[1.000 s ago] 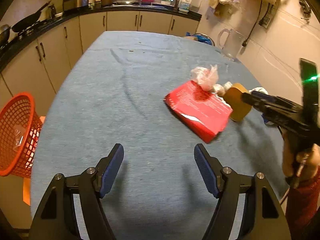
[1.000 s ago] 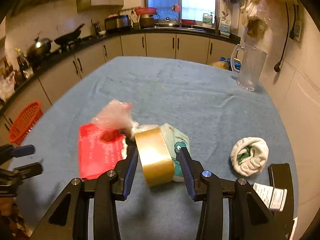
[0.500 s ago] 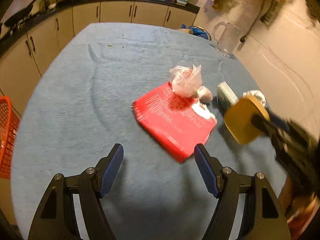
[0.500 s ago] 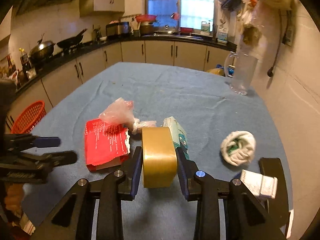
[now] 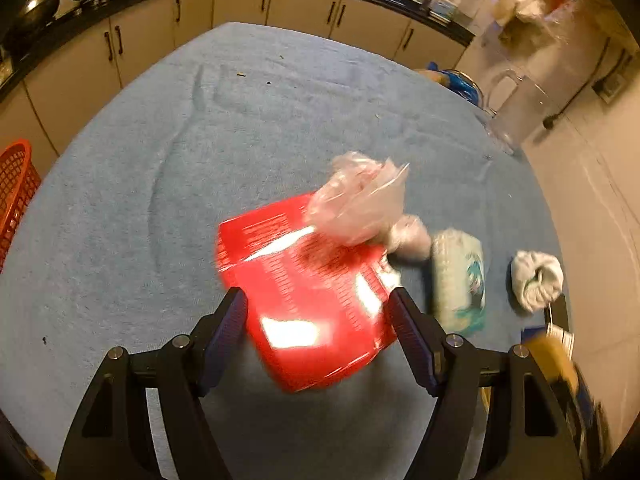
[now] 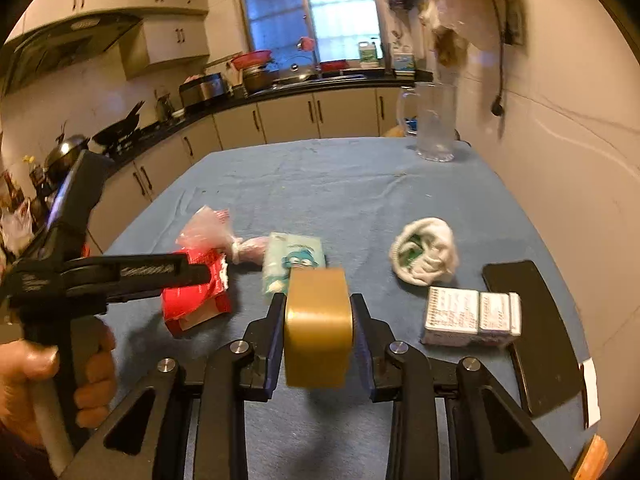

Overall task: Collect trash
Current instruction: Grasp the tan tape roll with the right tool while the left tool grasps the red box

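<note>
Kitchen table (image 5: 120, 208), blue cloth, litter clustered on the right side. Left gripper (image 5: 316, 338) now closed in on the red packet (image 5: 304, 296), jaws wide apart and straddling its near end, gripping nothing yet; a second ago well short of it. Right gripper (image 6: 318, 332) clamped on the tape roll (image 6: 318, 320), now lifted off the cloth. Probably next: pinch packet, carry to basket (image 5: 16, 196), cut off at left edge. Plastic bag (image 5: 360, 204) lying on packet's far corner, blurred. Tissue pack (image 5: 458, 276) just beside.

Glossy red packet (image 5: 308, 300); crinkled clear plastic bag (image 5: 360, 204); matt blue cloth table cover (image 5: 160, 184).
</note>
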